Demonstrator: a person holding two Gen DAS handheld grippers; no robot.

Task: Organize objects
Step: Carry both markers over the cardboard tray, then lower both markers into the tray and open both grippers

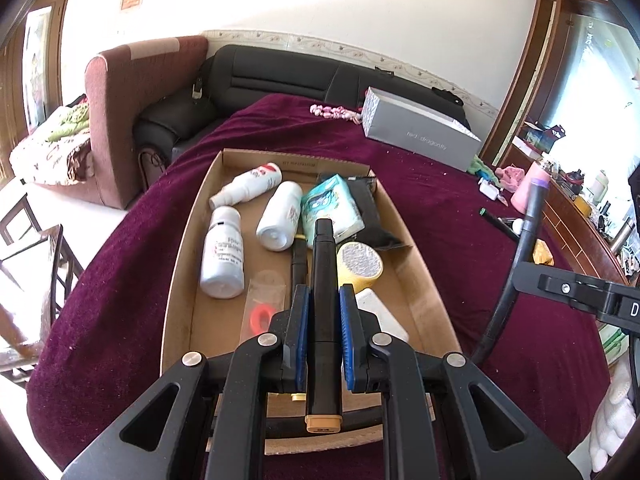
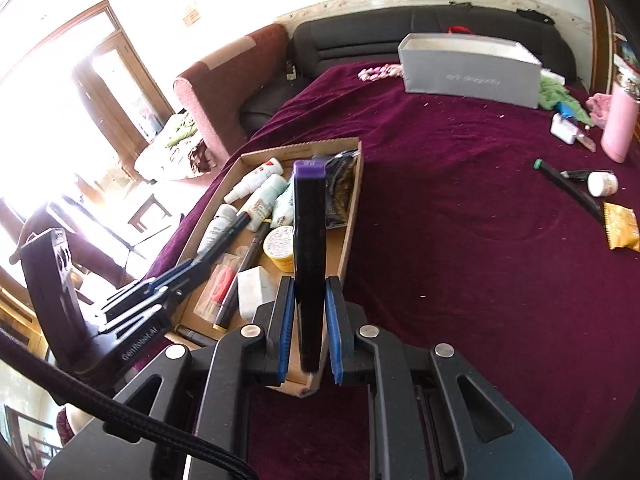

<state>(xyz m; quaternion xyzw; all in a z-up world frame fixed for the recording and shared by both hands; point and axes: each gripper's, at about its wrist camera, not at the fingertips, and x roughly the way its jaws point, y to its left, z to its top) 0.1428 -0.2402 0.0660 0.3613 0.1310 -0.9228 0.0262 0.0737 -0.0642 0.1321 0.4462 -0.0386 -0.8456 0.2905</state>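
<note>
Markers are what I hold, one in each tool. My left tool [image 1: 324,316] is clenched on a black marker [image 1: 323,280] with a tan cap at the near end, and the blue pads [image 1: 347,320] press on both of its sides. This marker hangs over the cardboard tray [image 1: 182,264]. My right tool [image 2: 308,320] is clenched on a dark marker with a purple cap [image 2: 309,240], which stands up tall between the pads, over the near right corner of the tray.

Inside the tray lie three white bottles [image 1: 222,254], a pale green tissue pack [image 1: 331,208], a yellow tape roll [image 1: 359,265], a black pouch [image 1: 370,216], a small clear bag with an orange ring [image 1: 264,308], a white block [image 1: 380,312] and another black pen [image 1: 298,264].

The tray sits on a dark red cloth [image 1: 500,320] that covers the tabletop. Farther off on the cloth is a grey box [image 1: 420,132] with pink beads [image 1: 332,111] beside it. Well apart to the right I see a pink cup [image 2: 618,120], a long black pen with a green end [image 2: 568,186], a small white jar [image 2: 602,184] and a yellow snack bag [image 2: 622,226]. Behind the tabletop are a black sofa [image 1: 280,76] and a reddish armchair [image 1: 132,92].
</note>
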